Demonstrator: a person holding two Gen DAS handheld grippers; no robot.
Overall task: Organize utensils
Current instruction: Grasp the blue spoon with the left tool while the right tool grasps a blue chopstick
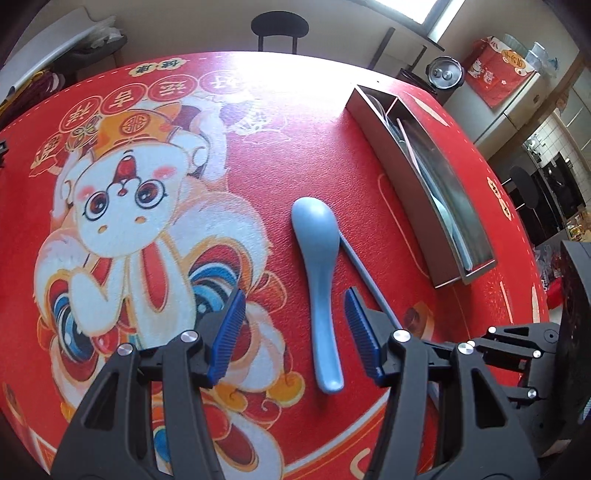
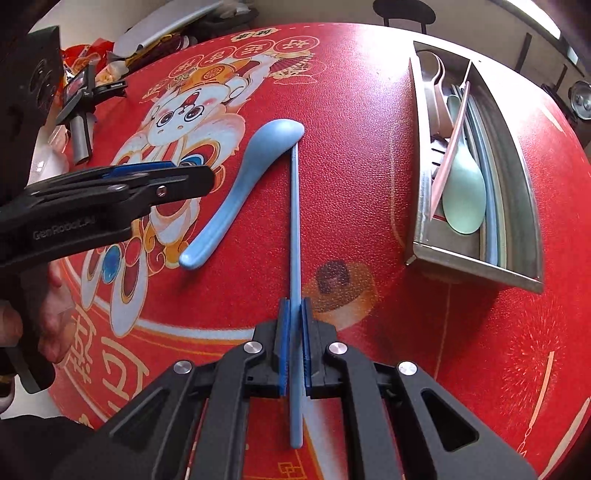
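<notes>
Right gripper (image 2: pixel 294 314): jaws closed on the blue chopstick (image 2: pixel 294 221), which runs toward 12 o'clock, tip touching the spoon (image 2: pixel 236 195) bowl. Left gripper (image 1: pixel 295 325): jaws open, straddling the spoon handle without contact. Steel tray (image 2: pixel 532 229) at 2 o'clock.

Spoon (image 1: pixel 318 280), chopstick (image 2: pixel 294 221), tray (image 2: pixel 417 177) on tablecloth (image 1: pixel 303 147)

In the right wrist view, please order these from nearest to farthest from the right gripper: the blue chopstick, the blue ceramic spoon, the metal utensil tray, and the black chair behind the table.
1. Blue chopstick: clamped between the pads of the right gripper.
2. Blue ceramic spoon: on the red mat, up and left of the gripper.
3. Metal utensil tray: at the right side of the table.
4. Black chair: beyond the table's far edge.
</notes>
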